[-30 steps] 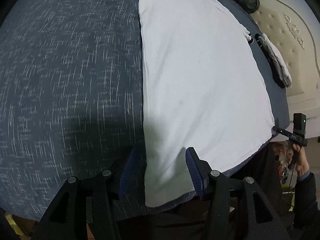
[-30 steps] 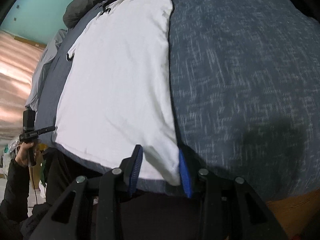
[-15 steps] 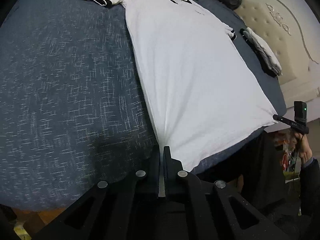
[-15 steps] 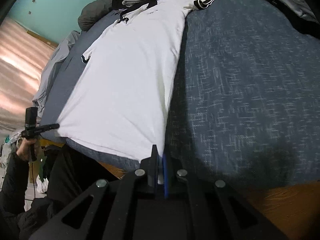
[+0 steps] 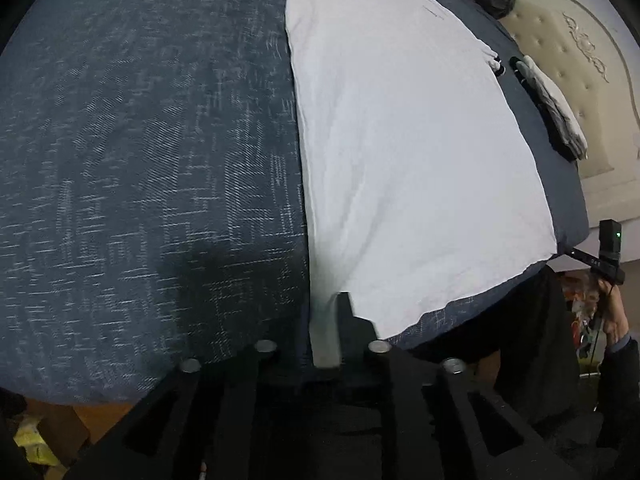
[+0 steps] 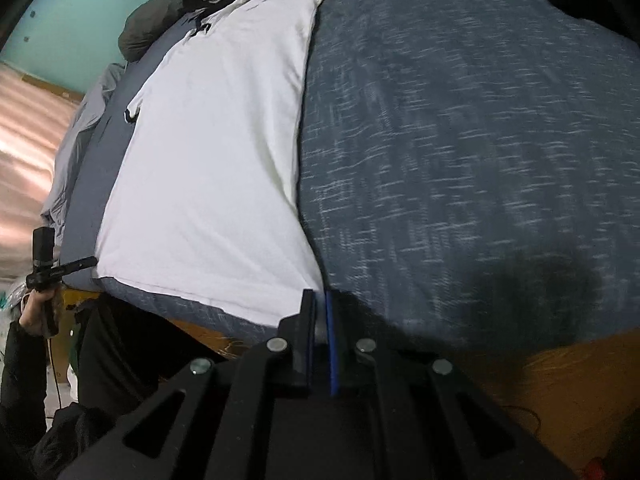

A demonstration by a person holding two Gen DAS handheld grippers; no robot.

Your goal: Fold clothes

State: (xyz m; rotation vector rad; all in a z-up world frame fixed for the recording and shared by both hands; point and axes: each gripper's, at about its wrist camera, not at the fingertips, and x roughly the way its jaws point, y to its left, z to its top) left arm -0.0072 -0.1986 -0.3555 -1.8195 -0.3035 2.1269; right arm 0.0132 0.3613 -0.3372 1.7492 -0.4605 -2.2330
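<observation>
- Both grippers are pinching the shirt [image 5: 400,152] by its bottom corners, so I am keeping it flat and straight on the bed [image 5: 140,140].
- My left gripper [image 5: 326,332] is loosening, with the corner between its fingers.
- My right gripper [image 6: 320,320] is pressing tight on the other corner.
- Holding both corners is letting me fold the bottom up evenly, I think.

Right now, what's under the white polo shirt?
The white polo shirt lies flat on the dark blue speckled bedspread, which shows all around it. Anything beneath the fabric is hidden.
</observation>
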